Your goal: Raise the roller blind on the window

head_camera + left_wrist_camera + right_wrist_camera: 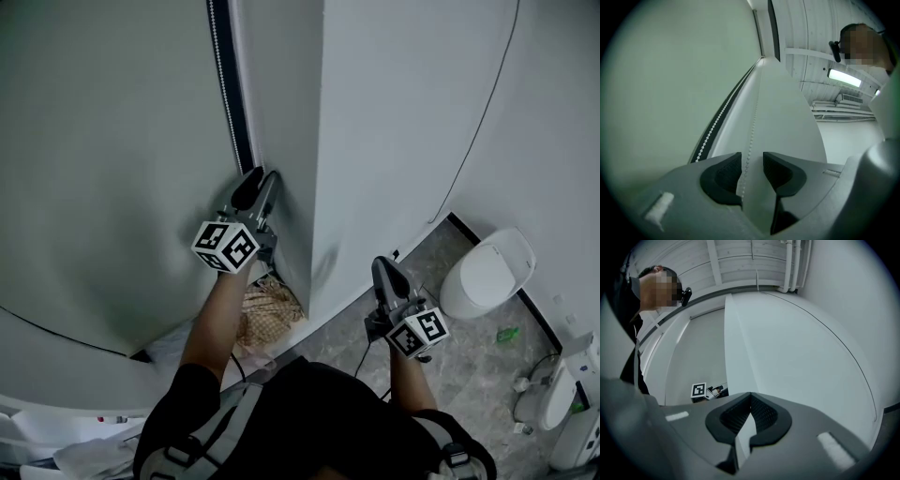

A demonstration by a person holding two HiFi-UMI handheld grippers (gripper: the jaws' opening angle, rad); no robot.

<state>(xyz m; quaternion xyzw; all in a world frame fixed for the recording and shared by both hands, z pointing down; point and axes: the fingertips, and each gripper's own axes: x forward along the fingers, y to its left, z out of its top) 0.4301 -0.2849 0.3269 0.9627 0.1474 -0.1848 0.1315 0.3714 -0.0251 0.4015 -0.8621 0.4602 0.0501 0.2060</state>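
Left gripper view shows the bead chain (pixel 751 136) hanging between the parted fingers (pixel 722 180).

The roller blind (pixel 94 141) is smooth, matt, pale grey-green cloth. Its bead chain (pixel 749 136) looks like white plastic. The left gripper (pixel 752 171) has a matt grey plastic body and black ribbed pads (pixel 723 180). At four o'clock in the head view, the toilet (pixel 487 274) is smooth, glossy white and the floor (pixel 469 375) is mottled grey stone-look tile.
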